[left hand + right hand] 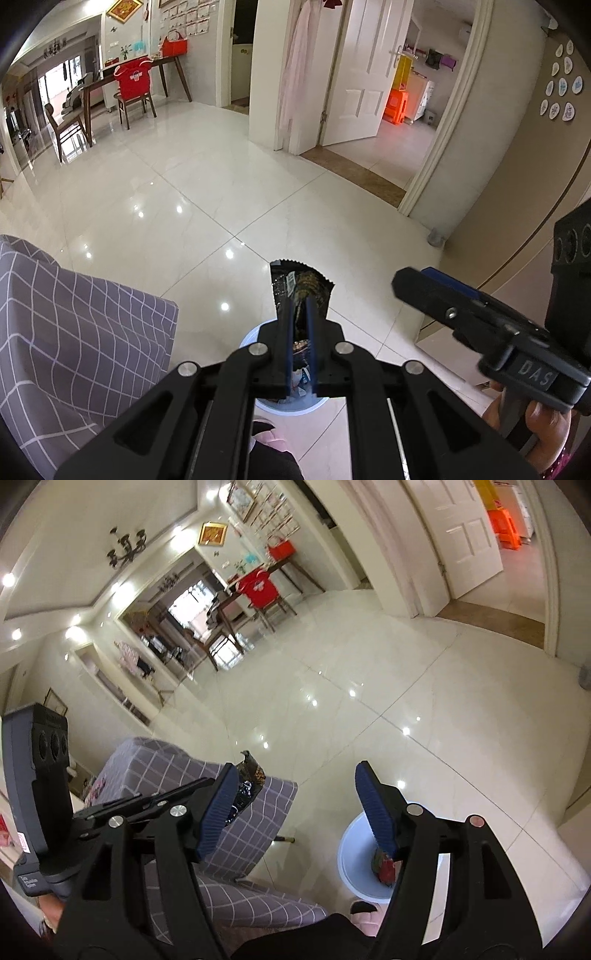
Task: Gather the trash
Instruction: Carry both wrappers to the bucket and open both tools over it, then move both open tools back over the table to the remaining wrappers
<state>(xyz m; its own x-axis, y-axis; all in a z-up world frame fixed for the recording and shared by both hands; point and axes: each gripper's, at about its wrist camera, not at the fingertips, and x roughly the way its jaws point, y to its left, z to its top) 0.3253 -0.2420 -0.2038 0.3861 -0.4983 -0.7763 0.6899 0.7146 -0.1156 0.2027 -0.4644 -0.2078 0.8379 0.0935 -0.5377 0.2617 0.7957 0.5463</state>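
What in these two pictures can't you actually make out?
- Snack wrapper: its print is too small and glary to read in the left wrist view; the left hand-held gripper, shut on it, covers its lower part.
- Pale blue bin: most of its contents are hidden by the right hand-held gripper, whose jaws are open, in the right wrist view.
- Person: only a hand shows, cut off by the left wrist view's lower edge.

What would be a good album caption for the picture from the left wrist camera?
Left hand-held gripper shut on a dark snack wrapper, held above a pale blue bin on the white tiled floor.
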